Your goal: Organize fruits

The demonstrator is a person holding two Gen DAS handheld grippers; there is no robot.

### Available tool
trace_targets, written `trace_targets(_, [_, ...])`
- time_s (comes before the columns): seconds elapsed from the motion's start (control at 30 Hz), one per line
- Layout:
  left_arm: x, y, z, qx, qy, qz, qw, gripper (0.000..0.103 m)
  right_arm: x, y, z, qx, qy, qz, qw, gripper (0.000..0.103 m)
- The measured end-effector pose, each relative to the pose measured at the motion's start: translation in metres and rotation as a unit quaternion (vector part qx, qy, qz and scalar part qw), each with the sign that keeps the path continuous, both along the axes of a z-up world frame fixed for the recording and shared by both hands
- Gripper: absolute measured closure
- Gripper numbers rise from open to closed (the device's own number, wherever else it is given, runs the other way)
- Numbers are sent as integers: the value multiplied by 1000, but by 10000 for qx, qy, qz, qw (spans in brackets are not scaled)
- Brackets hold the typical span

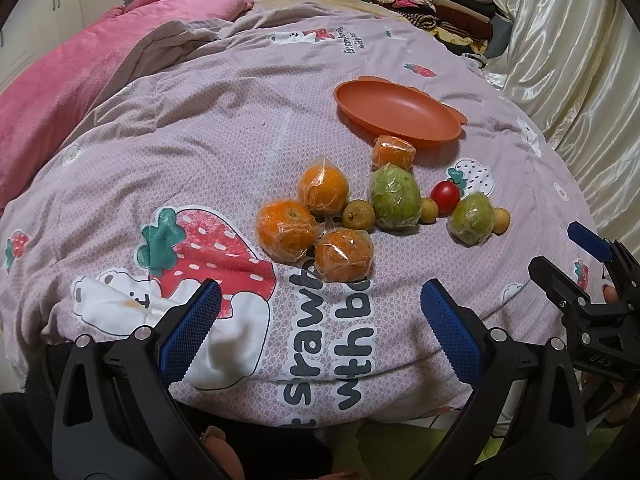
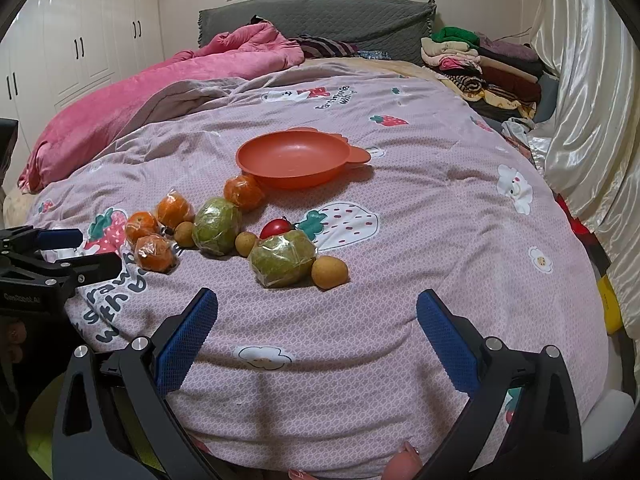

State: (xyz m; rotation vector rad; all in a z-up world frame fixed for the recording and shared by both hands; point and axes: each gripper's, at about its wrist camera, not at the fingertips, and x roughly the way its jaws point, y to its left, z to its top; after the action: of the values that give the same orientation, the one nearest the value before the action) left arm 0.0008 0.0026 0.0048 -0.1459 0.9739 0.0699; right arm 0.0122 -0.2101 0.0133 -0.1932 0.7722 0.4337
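Lilac strawberry-print quilt (image 2: 420, 208) covered the bed, and an orange plastic bowl (image 2: 294, 156) sat empty on it, just behind the fruit. Four film-wrapped oranges (image 1: 286, 228), two wrapped green fruits (image 2: 282, 258), a red tomato (image 1: 445, 196) and some small brown-yellow fruits (image 2: 330, 272) lay clustered together on the quilt. Both the left gripper (image 1: 320, 320) and the right gripper (image 2: 318, 322) hovered near the bed's edge, jaws wide and holding nothing.

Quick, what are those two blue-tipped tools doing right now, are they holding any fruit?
Left tool: open, holding nothing.
Right tool: open, holding nothing.
All the fruit lies on the quilt.
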Motion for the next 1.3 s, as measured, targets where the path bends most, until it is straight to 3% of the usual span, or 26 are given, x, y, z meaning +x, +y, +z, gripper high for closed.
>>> trace_targets(1.3, [4,-6,-2,-144,64,-24,9999,9,5,-3,-6,-21,39,-3,10000,4])
